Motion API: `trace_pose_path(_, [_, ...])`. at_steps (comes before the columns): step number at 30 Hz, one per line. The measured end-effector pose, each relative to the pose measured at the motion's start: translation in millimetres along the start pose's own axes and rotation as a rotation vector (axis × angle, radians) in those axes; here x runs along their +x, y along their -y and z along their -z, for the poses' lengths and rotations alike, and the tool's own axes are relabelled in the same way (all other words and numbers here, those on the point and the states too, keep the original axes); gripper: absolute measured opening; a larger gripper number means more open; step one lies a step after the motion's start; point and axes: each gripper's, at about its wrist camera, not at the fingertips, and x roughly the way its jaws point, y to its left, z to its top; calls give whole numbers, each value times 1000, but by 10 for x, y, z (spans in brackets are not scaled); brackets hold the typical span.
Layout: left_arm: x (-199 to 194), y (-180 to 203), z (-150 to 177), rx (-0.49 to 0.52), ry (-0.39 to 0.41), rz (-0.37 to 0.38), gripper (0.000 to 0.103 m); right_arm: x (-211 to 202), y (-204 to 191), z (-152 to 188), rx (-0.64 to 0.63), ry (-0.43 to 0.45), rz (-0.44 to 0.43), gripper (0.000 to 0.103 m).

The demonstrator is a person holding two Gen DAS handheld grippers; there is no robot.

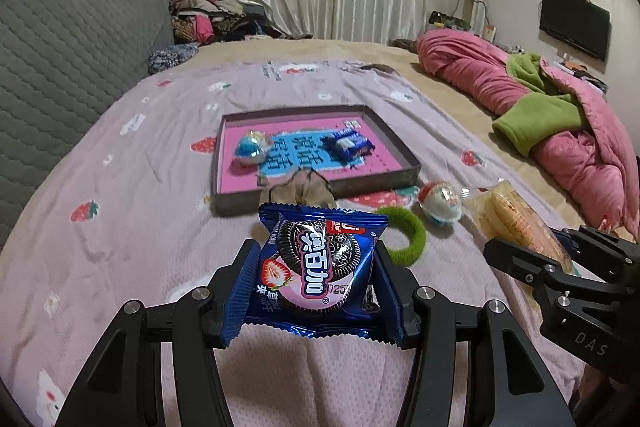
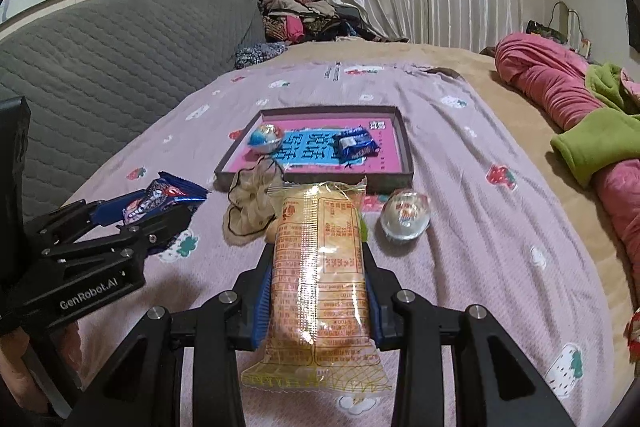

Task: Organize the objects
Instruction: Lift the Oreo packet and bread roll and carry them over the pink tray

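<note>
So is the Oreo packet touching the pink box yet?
Apart. In the left wrist view, the Oreo packet sits pinched in the left gripper, with bare bedsheet between it and the box.

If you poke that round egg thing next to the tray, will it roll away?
Probably a little. The egg-shaped toy looks rounded and smooth, so a nudge could set it wobbling or rolling. The soft bedsheet would likely stop it soon. Its clear shiny shell looks like hard plastic, so it may slip between gripper fingers.
</note>
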Motion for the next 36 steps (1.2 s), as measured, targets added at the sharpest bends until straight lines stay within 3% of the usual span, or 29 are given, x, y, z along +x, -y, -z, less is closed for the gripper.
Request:
trace_pose_path(23, [103, -52, -407, -10, 20, -17, 57, 8, 149, -411, -32, 59, 24, 38])
trace_pose_path(36, [268, -68, -830, 5, 49, -27, 57, 24, 165, -873, -76, 124, 35, 38])
